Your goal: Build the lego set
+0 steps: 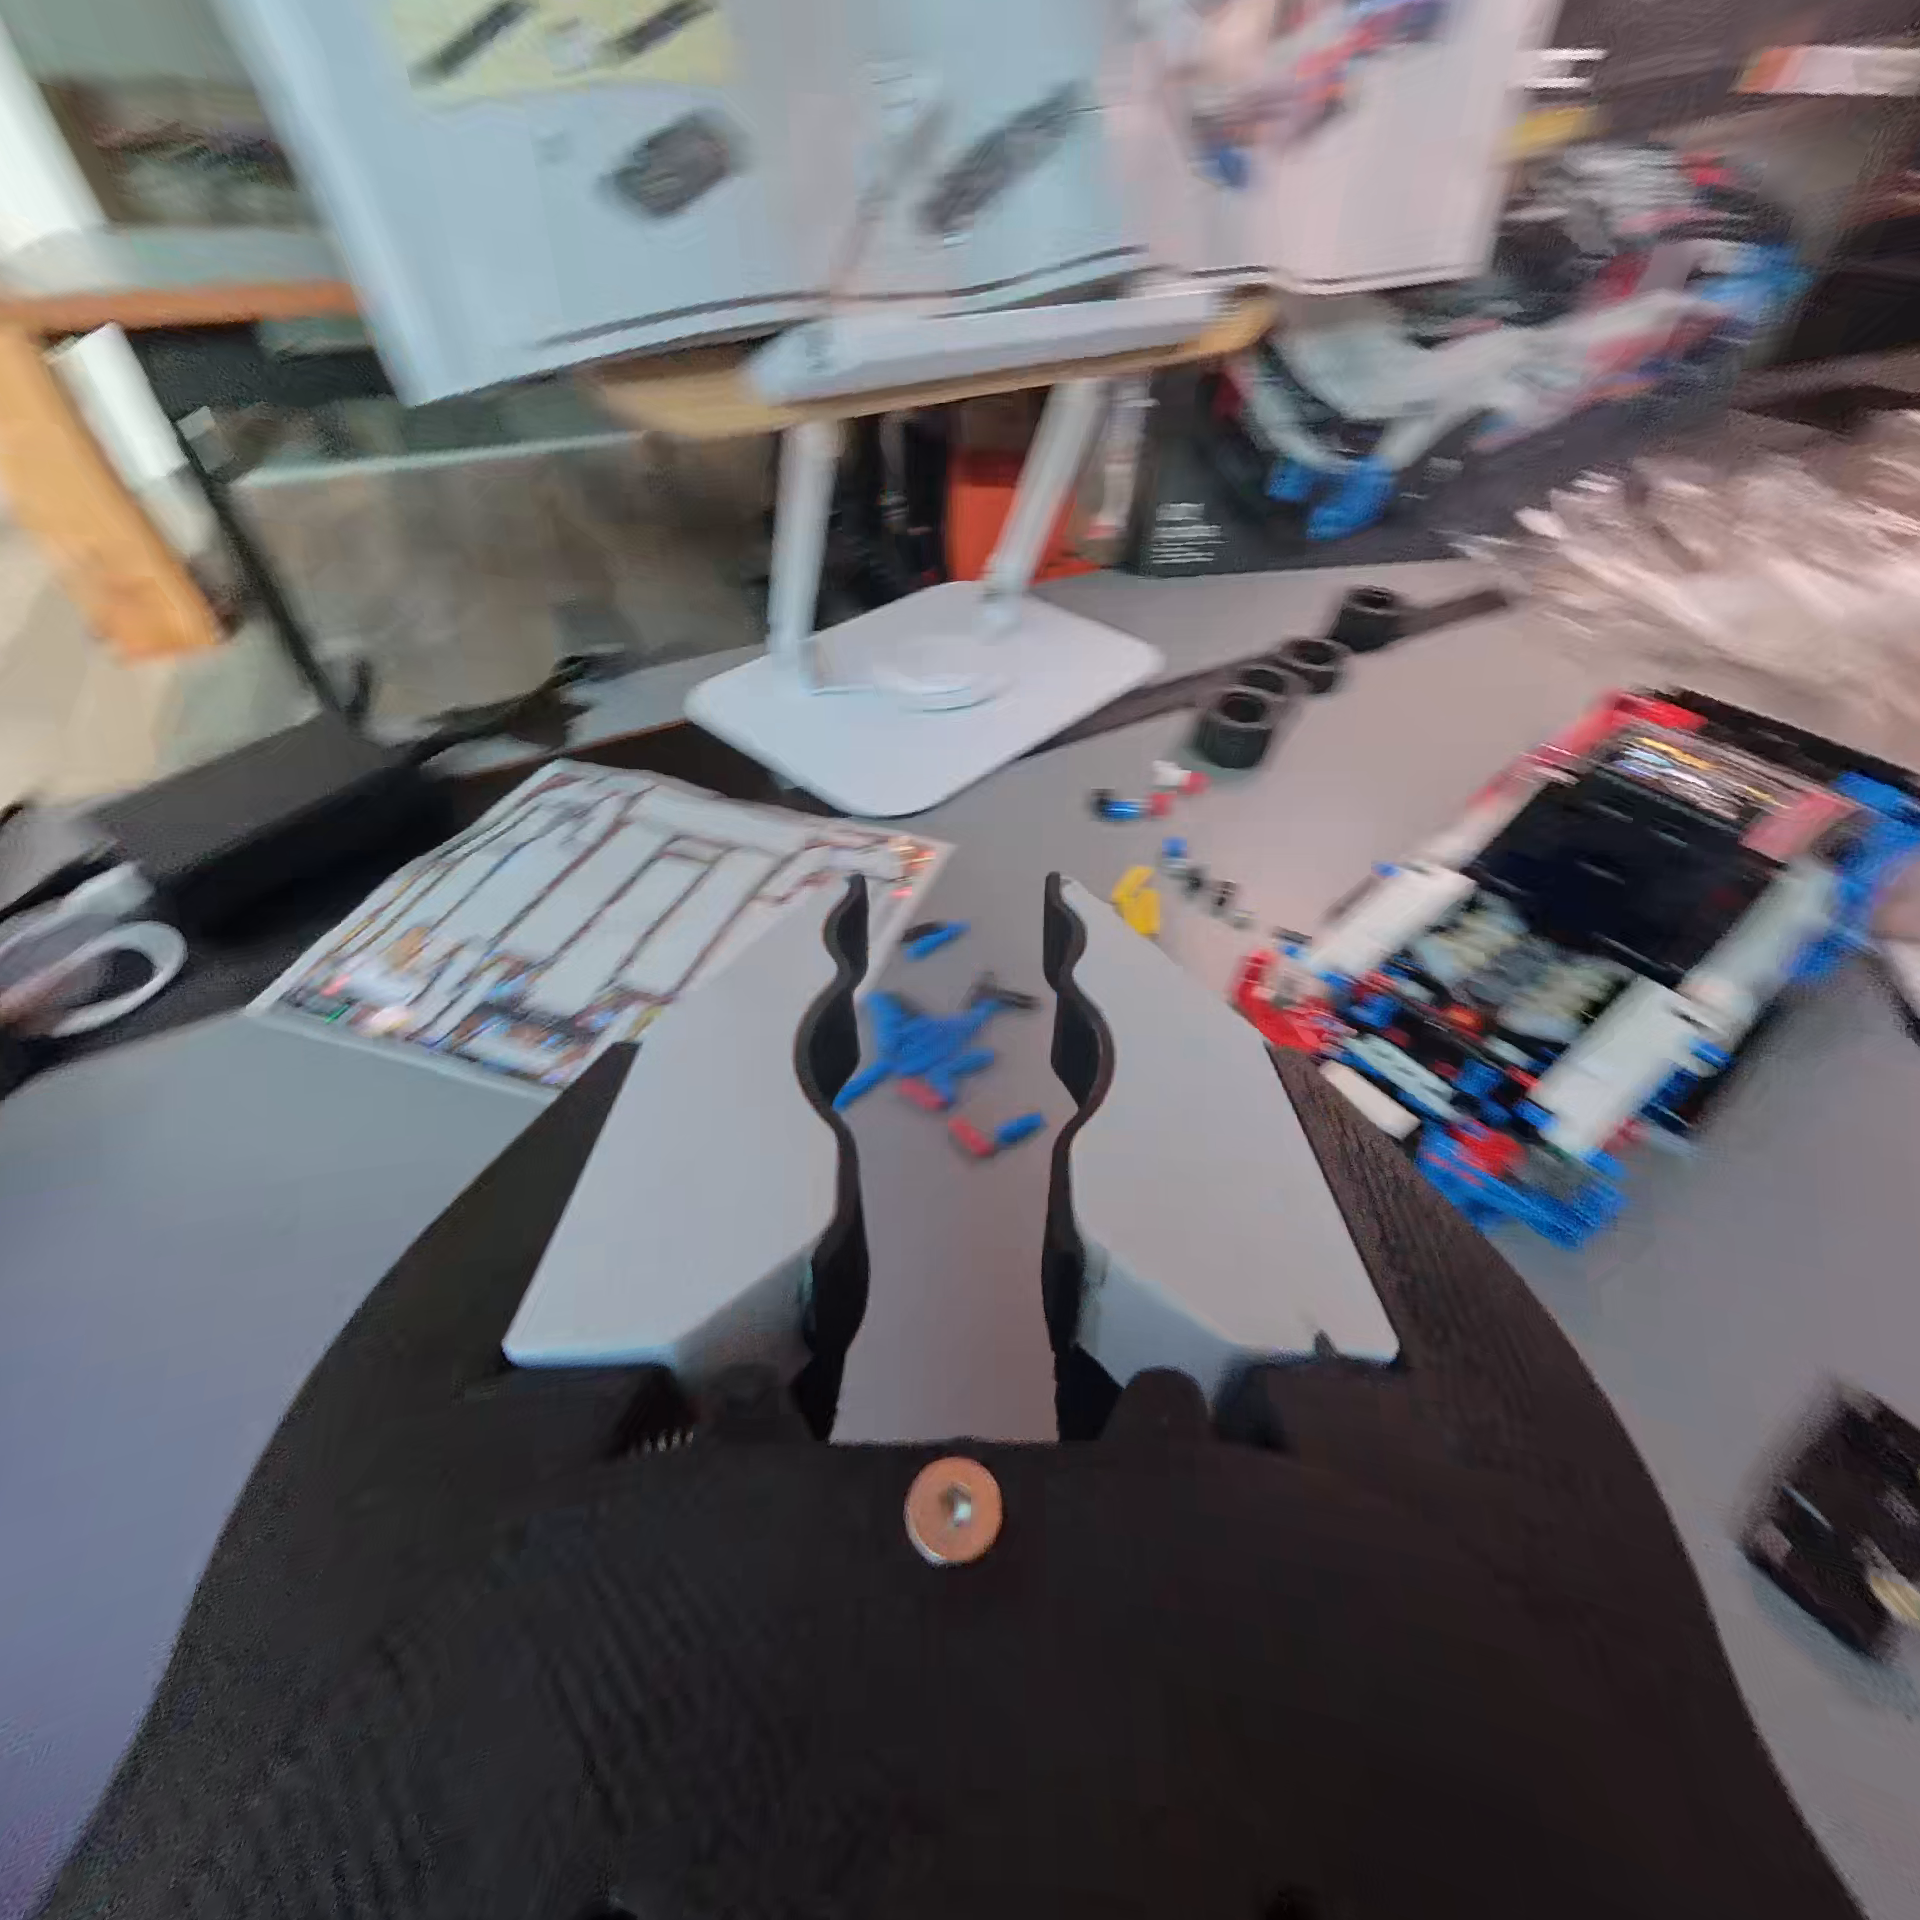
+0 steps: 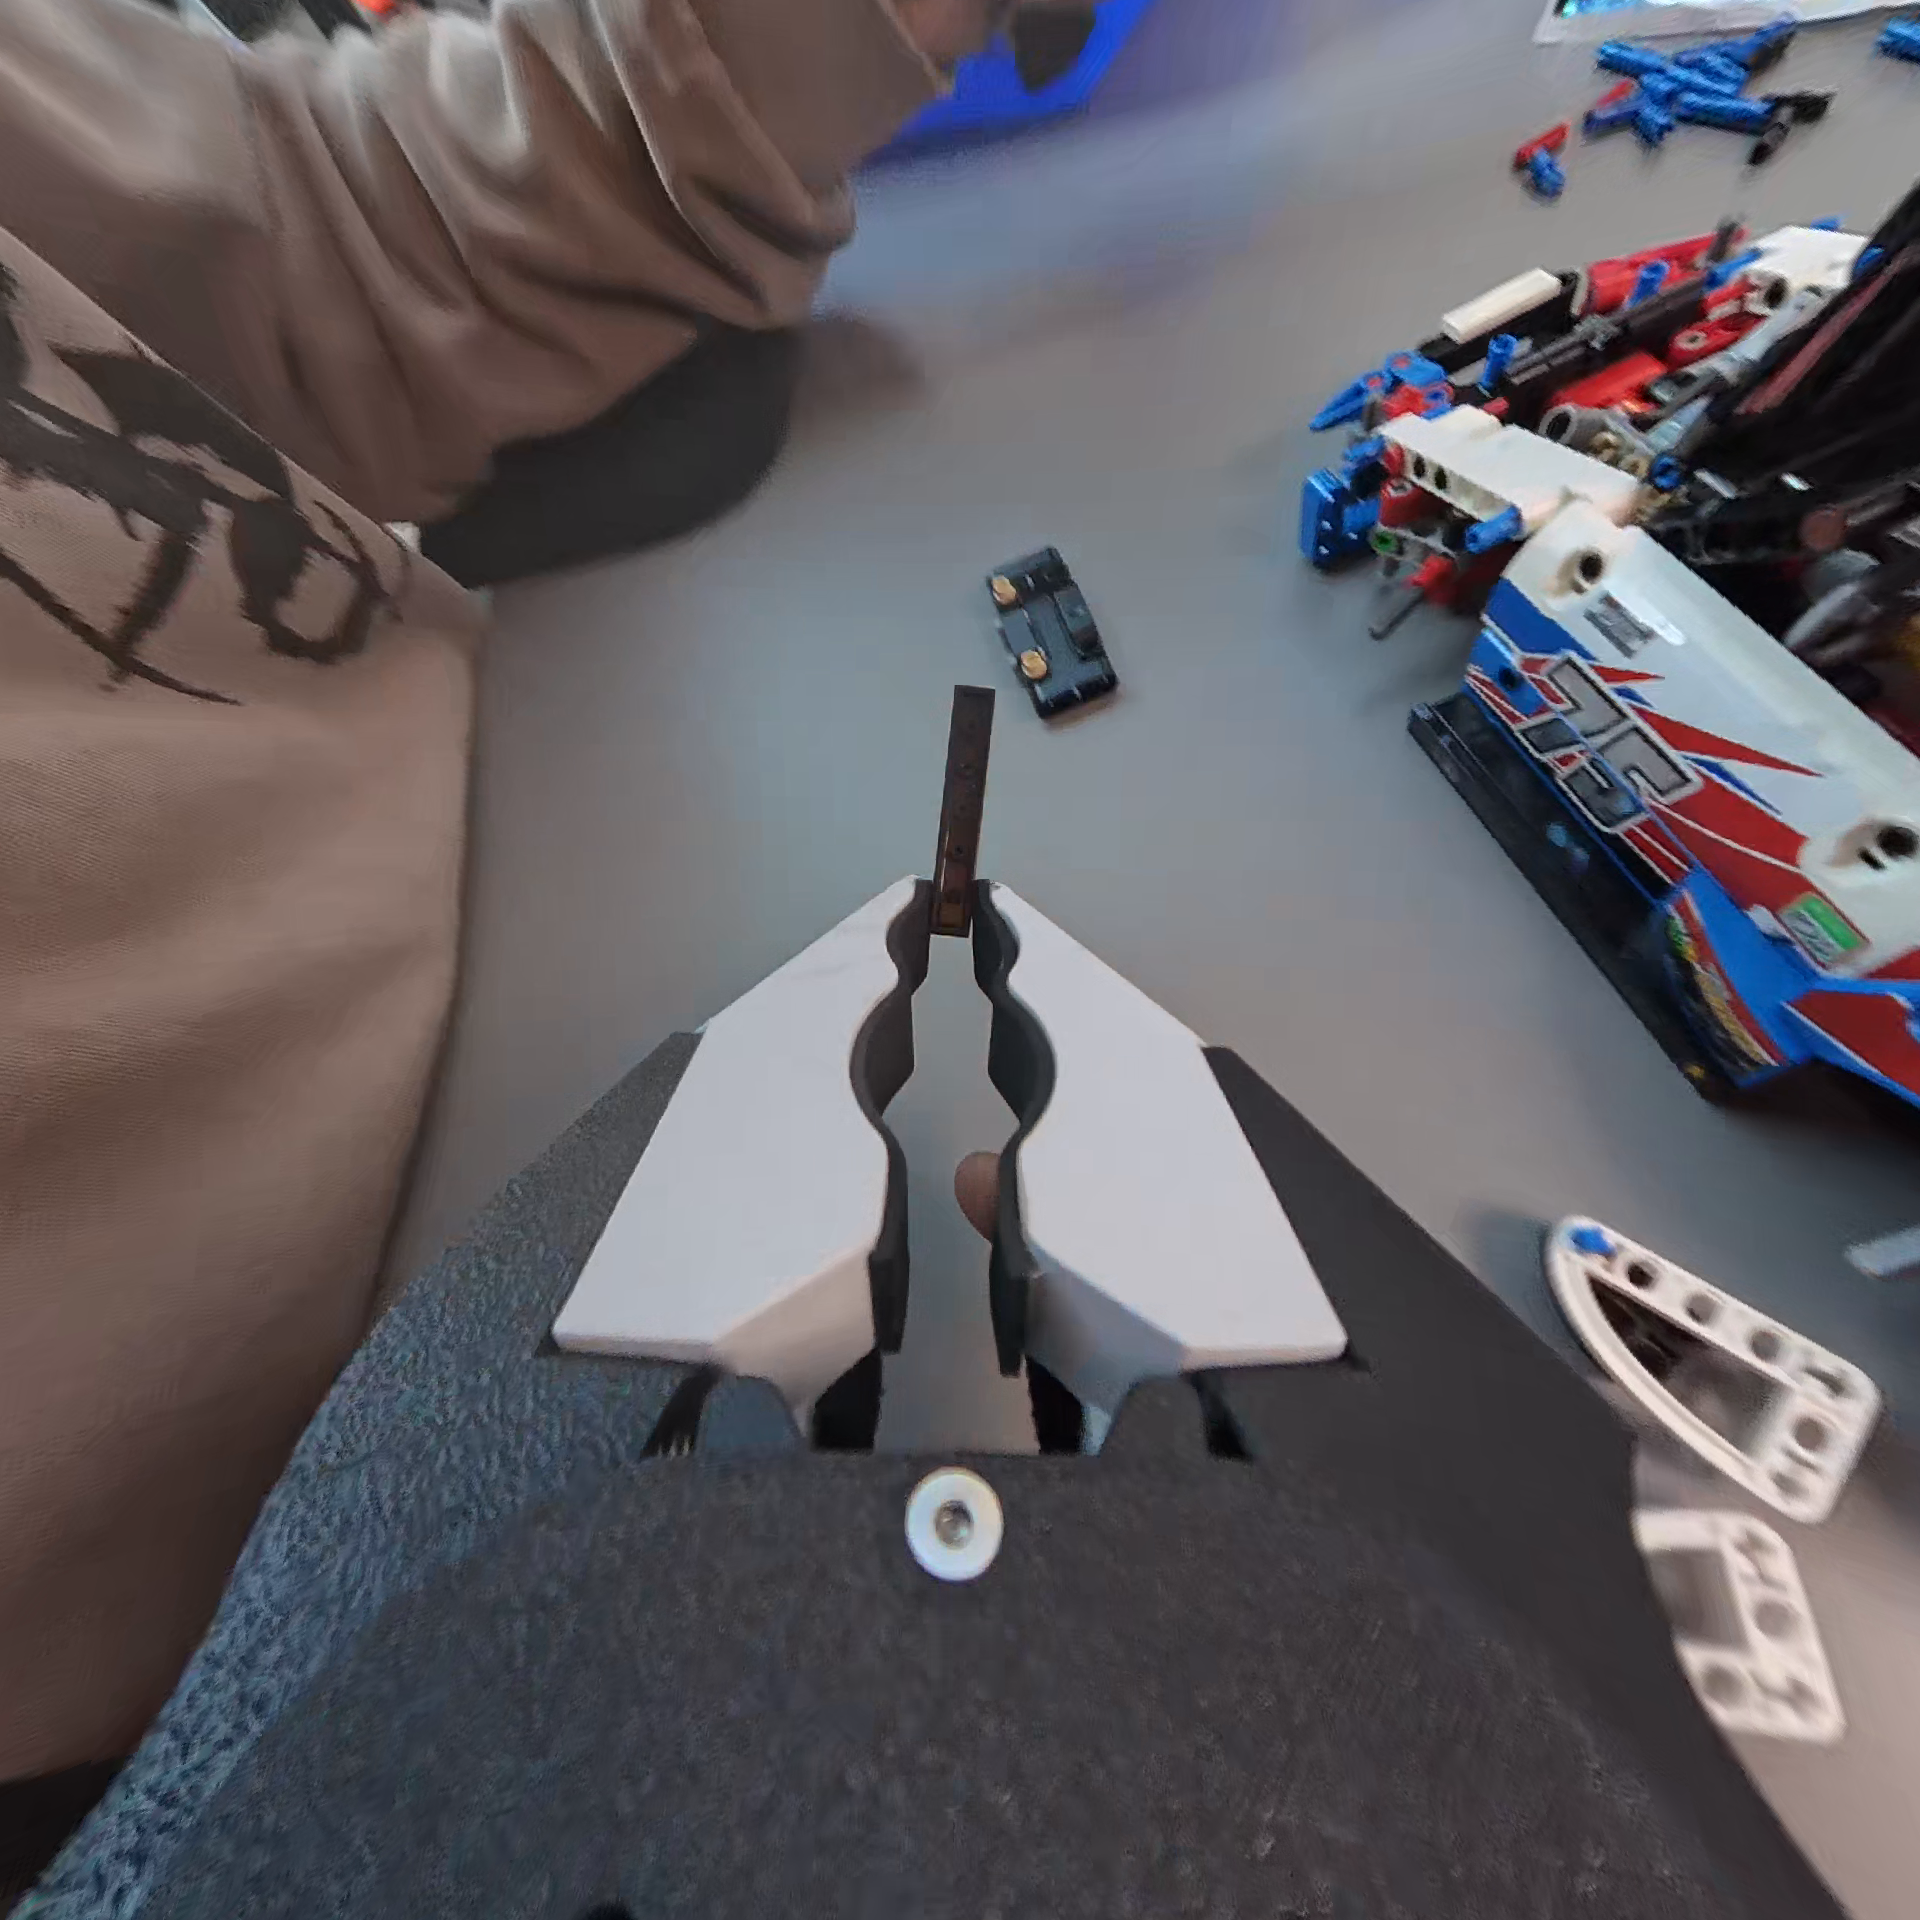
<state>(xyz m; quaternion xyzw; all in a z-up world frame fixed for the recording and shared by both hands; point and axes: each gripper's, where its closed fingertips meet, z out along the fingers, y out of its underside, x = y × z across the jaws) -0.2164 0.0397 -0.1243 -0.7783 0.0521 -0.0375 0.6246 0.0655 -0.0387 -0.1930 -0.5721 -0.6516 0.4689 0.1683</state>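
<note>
My right gripper (image 2: 951, 902) is shut on a thin black lego beam (image 2: 964, 790) that sticks out past its tips, held above the grey table. A small black lego sub-assembly with two tan pins (image 2: 1051, 632) lies just beyond the beam. The red, white and blue lego car (image 2: 1683, 665) stands to the right; it also shows in the left wrist view (image 1: 1579, 956). My left gripper (image 1: 954, 914) is open and empty above the table, over a blue lego piece (image 1: 920, 1044) and loose pins. The left view is blurred.
A sticker sheet (image 1: 582, 925) lies left of my left gripper. A white stand base (image 1: 925, 686) carries the instruction booklet (image 1: 727, 156) behind. Black tyres (image 1: 1278, 675) sit at the back. White lego panels (image 2: 1714, 1371) lie at lower right. A person's beige sleeve (image 2: 364, 229) fills the left. The grippers' ends are close to 30 cm from one another. Measured from the fingertips, the blue lego piece (image 1: 920, 1044) is 12 cm or so from the left gripper and 35 cm from the right. Look for it in the right wrist view (image 2: 1683, 91) too.
</note>
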